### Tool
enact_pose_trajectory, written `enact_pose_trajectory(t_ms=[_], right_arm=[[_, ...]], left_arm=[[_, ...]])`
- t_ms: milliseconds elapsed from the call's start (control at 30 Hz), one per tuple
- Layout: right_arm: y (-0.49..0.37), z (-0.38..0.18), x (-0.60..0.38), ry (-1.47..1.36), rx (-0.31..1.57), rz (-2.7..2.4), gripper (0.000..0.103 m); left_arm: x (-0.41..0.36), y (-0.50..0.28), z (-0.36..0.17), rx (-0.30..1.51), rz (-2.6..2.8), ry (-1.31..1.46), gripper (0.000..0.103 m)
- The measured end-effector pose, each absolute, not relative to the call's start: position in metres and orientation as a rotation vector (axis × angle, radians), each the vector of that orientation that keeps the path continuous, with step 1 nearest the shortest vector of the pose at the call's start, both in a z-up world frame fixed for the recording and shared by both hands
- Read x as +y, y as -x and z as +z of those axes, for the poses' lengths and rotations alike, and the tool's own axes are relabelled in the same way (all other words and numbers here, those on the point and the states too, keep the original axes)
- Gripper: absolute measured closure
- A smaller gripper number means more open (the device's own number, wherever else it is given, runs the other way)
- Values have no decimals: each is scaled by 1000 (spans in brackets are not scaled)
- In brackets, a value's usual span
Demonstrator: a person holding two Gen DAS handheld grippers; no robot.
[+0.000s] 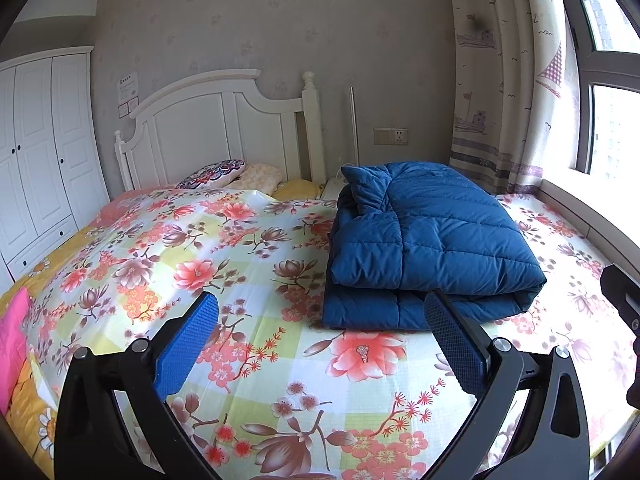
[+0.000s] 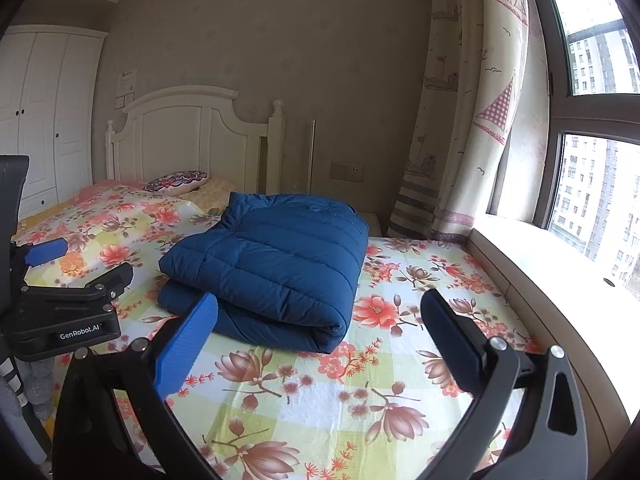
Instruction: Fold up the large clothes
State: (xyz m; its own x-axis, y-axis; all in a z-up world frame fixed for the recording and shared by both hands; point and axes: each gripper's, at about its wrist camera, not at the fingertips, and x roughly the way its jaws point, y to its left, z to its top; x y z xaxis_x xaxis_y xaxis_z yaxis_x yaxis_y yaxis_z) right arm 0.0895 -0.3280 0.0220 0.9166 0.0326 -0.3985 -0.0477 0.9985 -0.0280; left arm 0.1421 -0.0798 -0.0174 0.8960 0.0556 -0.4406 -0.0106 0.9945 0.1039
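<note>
Jacket (image 1: 428, 240) lies folded on the bedsheet (image 1: 224, 264), nearer the window (image 2: 592, 184) side; I have my left gripper (image 1: 320, 340) with fingers wide apart, holding nothing, just short of the jacket; right gripper (image 2: 320, 340) likewise spread and empty, above the sheet beside the fold.

A bedroom, with bed, wardrobe and window.

The bed (image 1: 280, 360) wears a floral sheet (image 1: 224, 248) in orange, brown and pale green. A white headboard (image 1: 224, 120) stands against the papered wall (image 1: 320, 40), with a patterned pillow (image 1: 212, 174) and a yellowish cushion (image 1: 260, 176) lying below it. A white wardrobe (image 1: 36, 140) stands at the left. A socket (image 1: 391, 136) sits on the wall near the sailboat-print curtain (image 1: 508, 80), which hangs beside the window (image 2: 592, 160) with tower blocks outside. Something pink (image 1: 12, 340) lies at the bed's left edge.
</note>
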Motion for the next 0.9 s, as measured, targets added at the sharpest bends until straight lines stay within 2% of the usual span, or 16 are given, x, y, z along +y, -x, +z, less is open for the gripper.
enact_pose_trajectory(t_ms=[900], right_arm=[[-73, 41, -325, 29, 356, 43, 2]], left_arm=[[-84, -120, 11, 377, 15, -102, 4]])
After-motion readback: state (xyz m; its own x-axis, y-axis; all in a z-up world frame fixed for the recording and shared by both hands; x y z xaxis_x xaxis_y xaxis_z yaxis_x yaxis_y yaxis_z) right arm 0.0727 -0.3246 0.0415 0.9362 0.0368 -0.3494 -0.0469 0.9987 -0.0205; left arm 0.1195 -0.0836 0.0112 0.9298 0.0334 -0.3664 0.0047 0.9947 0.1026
